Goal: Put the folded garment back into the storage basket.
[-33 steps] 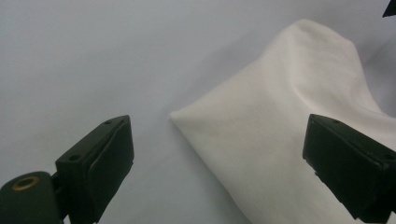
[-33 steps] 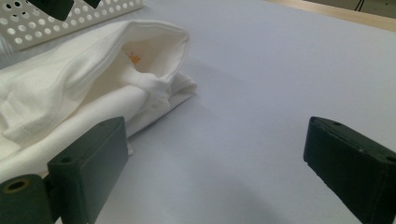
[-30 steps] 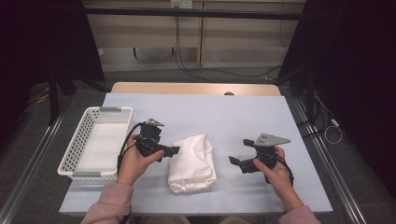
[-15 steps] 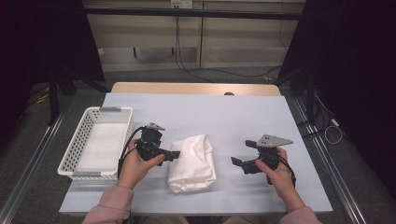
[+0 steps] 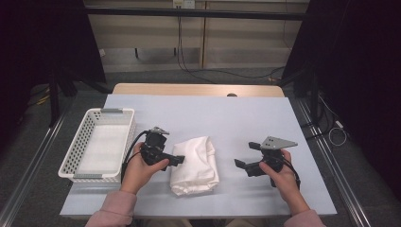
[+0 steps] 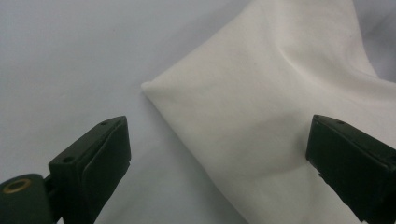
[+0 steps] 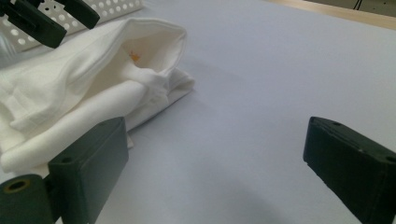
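A folded white cloth lies at the middle front of the pale blue table. My left gripper hovers at the cloth's left edge with its jaws open. In the left gripper view those jaws straddle a corner of the cloth without touching it. My right gripper is held open to the right of the cloth, a short gap away. In the right gripper view its jaws frame bare table, with the cloth lying beyond the left jaw.
A white perforated basket stands at the left of the table, close to my left hand; its wall also appears in the right gripper view behind the other gripper. Bare table stretches behind and to the right of the cloth.
Both hands have shifted only slightly: the left gripper eased a little toward the front edge and the right gripper crept a little toward the cloth. The cloth has not moved.
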Demonstrator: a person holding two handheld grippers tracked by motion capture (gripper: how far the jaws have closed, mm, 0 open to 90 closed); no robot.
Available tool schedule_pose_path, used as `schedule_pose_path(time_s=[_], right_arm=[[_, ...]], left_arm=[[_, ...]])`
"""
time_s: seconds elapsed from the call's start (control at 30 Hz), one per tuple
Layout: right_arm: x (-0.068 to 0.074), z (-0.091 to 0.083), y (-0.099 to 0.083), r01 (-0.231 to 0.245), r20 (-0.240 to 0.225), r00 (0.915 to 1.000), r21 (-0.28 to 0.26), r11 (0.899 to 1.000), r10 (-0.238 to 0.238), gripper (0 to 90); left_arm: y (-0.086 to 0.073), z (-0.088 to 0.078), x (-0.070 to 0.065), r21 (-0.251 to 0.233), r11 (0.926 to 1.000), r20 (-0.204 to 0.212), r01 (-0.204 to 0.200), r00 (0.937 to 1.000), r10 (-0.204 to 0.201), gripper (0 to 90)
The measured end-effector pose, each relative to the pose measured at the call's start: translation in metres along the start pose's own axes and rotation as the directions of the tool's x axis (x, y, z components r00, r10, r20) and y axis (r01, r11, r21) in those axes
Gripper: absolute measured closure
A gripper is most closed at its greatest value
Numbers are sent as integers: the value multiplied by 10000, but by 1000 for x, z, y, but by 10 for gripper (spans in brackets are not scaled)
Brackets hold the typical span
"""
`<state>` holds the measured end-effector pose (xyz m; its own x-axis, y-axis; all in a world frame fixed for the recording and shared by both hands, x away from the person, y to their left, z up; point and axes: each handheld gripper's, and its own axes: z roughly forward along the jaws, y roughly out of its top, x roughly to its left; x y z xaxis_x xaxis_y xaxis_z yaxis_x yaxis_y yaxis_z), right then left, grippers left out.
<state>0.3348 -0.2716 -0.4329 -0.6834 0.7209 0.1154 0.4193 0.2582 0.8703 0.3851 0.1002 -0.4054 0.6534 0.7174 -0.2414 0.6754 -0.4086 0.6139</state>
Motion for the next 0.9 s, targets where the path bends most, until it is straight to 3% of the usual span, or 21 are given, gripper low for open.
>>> schedule_pose_path(time_s=[0.67,0.9], right_arm=[[2,4,1,61,-140,9999,52,10000,-61,66],[3,5,2,120,-218,9997,27,9999,-120,66]], left_arm=[[-6,8,3,157,9995,40,285,9996,-285,64],[-3,0,5,-282,9988,-35,404,9992,-405,73]])
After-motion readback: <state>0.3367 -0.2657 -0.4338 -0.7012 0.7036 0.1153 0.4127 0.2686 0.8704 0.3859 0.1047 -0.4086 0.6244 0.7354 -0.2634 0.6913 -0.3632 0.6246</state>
